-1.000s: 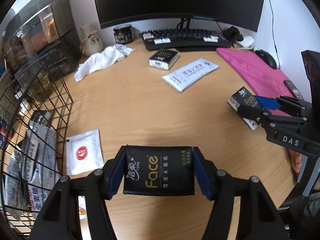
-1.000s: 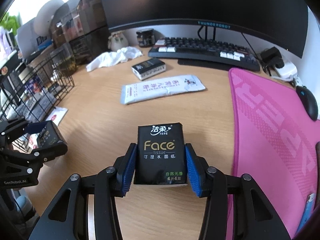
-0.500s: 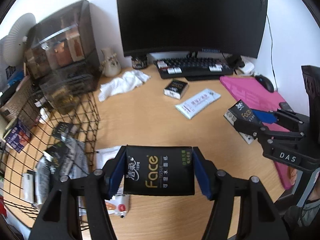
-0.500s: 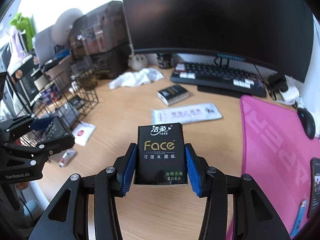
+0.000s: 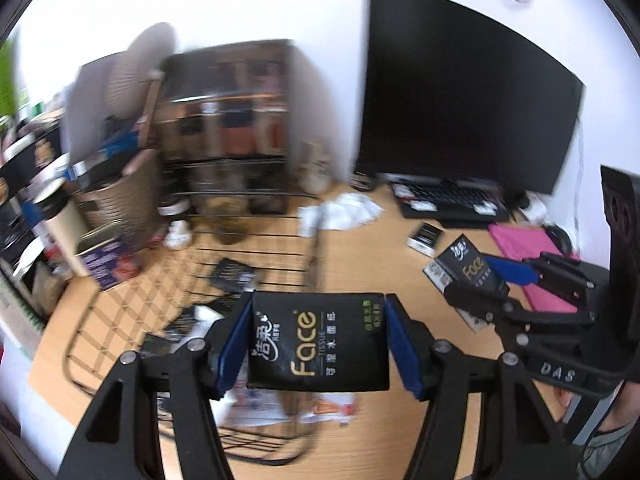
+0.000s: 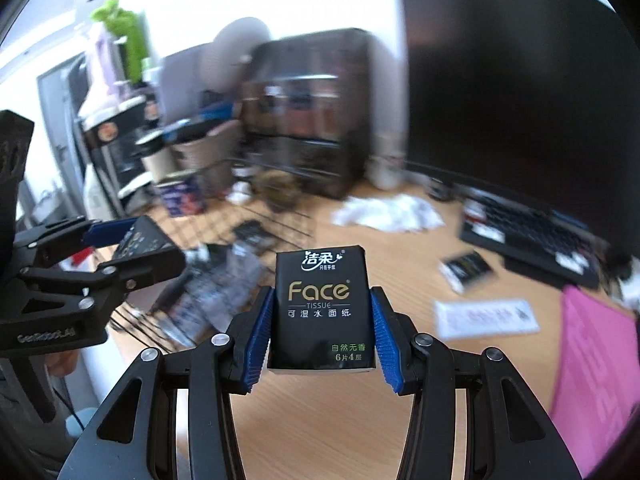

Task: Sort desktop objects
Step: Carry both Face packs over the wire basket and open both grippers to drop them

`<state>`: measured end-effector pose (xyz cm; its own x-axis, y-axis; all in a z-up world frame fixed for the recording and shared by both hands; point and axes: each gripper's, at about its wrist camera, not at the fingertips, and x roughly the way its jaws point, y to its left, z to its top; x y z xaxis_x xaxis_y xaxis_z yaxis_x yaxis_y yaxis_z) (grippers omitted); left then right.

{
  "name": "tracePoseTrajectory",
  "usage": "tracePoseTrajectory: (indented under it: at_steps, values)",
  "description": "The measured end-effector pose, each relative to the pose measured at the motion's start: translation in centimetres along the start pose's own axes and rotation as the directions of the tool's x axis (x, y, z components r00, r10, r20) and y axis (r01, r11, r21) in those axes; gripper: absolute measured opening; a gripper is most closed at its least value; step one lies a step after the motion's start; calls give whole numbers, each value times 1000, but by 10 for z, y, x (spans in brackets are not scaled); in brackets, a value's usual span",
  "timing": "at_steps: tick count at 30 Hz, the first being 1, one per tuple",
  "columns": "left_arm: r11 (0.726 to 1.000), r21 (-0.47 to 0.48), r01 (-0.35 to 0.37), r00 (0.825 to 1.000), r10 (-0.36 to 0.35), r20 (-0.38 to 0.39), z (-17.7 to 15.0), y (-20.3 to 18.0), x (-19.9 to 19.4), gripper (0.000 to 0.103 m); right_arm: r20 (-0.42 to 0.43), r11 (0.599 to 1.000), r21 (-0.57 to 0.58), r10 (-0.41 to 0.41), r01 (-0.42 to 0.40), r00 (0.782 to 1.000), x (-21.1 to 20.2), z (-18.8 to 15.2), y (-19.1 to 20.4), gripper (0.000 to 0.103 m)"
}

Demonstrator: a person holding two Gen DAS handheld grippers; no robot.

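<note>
Left hand-held gripper: blue pads pinching a black tissue pack sideways, held in the air above the wire basket at the bench edge. Right hand-held gripper: pads pressed on a second tissue pack, upright, held clear of the bench.

Both views are motion-blurred. Basket contents read only as dark and pale packets, labels illegible. The dark drawer unit behind is smeared. A white cloth, a small black box and the keyboard are discernible; the pink mat is partly hidden behind the right hand-held gripper.
</note>
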<state>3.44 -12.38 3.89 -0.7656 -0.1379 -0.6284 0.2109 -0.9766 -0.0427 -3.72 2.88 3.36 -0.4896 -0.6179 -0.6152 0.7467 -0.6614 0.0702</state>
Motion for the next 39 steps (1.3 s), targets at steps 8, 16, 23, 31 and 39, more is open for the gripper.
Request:
tracePoseTrajectory:
  at_steps: [8, 16, 23, 31, 39]
  values:
    - [989, -100, -107, 994, 108, 1, -4, 66, -9, 69, 1, 988, -86, 130, -130, 991, 36, 29, 65, 47]
    - [978, -146, -146, 989, 140, -50, -18, 99, 1, 69, -31, 972, -123, 196, -198, 980, 63, 32, 105, 47]
    - [977, -149, -154, 987, 147, -59, -19, 99, 3, 69, -40, 973, -113, 198, -201, 979, 68, 28, 105, 47]
    - [977, -142, -156, 987, 148, -69, -18, 95, 8, 69, -40, 972, -114, 203, -207, 978, 66, 28, 104, 47]
    - [981, -154, -117, 993, 111, -45, -19, 95, 6, 75, -29, 970, -128, 203, -205, 979, 63, 26, 105, 51]
